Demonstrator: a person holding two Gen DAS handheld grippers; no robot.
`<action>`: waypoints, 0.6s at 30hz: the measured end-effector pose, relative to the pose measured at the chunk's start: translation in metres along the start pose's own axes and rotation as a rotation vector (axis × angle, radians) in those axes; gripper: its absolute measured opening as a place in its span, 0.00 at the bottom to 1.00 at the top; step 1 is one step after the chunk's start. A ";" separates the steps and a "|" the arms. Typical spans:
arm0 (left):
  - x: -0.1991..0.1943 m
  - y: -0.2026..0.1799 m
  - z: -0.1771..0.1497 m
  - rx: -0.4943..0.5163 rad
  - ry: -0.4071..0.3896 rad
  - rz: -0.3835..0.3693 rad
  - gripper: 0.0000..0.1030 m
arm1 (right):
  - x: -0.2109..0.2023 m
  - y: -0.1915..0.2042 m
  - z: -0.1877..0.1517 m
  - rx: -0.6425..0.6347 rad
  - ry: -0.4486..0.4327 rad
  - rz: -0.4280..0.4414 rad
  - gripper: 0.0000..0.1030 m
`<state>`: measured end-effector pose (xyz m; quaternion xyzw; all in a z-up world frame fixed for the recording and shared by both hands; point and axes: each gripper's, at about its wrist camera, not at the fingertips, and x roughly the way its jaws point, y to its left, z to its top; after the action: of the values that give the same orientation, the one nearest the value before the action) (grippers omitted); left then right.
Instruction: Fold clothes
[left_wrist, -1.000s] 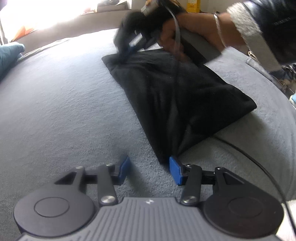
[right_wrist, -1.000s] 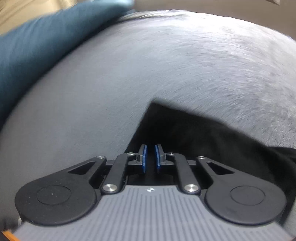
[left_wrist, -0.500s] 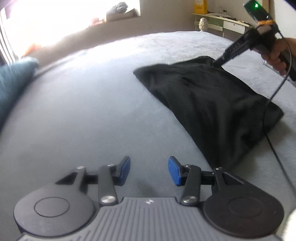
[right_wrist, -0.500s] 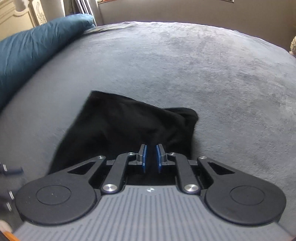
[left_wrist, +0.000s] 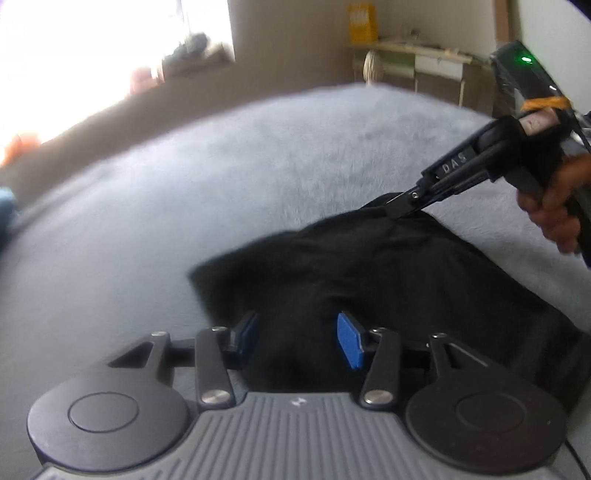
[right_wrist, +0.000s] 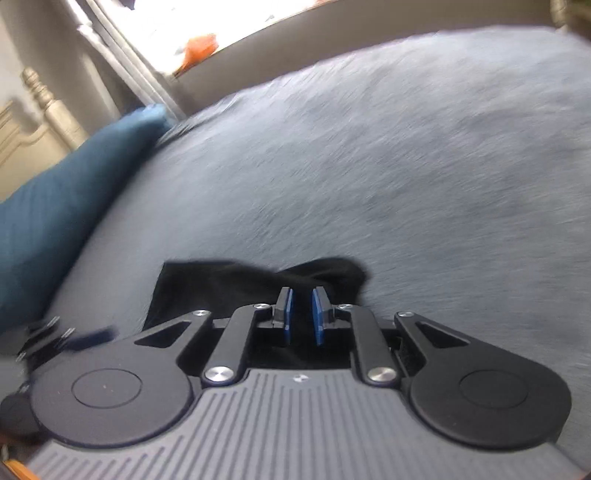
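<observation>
A black garment (left_wrist: 406, 280) lies folded on the grey bed cover (left_wrist: 258, 155). My left gripper (left_wrist: 297, 341) hovers open over its near left part, with dark cloth showing between the blue pads (left_wrist: 349, 345) but no pinch. A hand holds my right gripper (left_wrist: 397, 208) at the garment's far edge. Its jaws are closing, and the cloth is drawn up into a peak at its tip. In the right wrist view the right gripper (right_wrist: 300, 314) shows its pads nearly together with black cloth between them, and the garment (right_wrist: 221, 284) bunches just ahead.
A blue pillow (right_wrist: 55, 206) lies along the bed's left side in front of a pale headboard (right_wrist: 33, 122). A bright window sits beyond the bed. A shelf with a yellow box (left_wrist: 364, 26) stands past the bed's far right.
My left gripper has swung right, from beside the garment to over its near part. The right gripper has carried the pinched far edge along, and the cloth has bunched up.
</observation>
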<state>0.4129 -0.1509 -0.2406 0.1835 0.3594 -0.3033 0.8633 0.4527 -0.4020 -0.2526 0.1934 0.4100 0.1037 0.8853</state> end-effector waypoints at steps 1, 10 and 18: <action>0.012 0.003 0.004 -0.027 0.028 0.007 0.47 | 0.007 -0.008 0.001 0.020 0.000 -0.038 0.07; -0.021 0.014 -0.004 -0.086 0.042 -0.008 0.50 | -0.059 -0.005 -0.026 -0.022 -0.005 0.117 0.12; -0.021 0.000 -0.025 -0.007 0.073 0.022 0.50 | -0.063 -0.006 -0.063 -0.209 0.179 -0.065 0.11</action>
<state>0.3881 -0.1295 -0.2422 0.1954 0.3898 -0.2854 0.8535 0.3639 -0.4131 -0.2490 0.0770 0.4802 0.1340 0.8634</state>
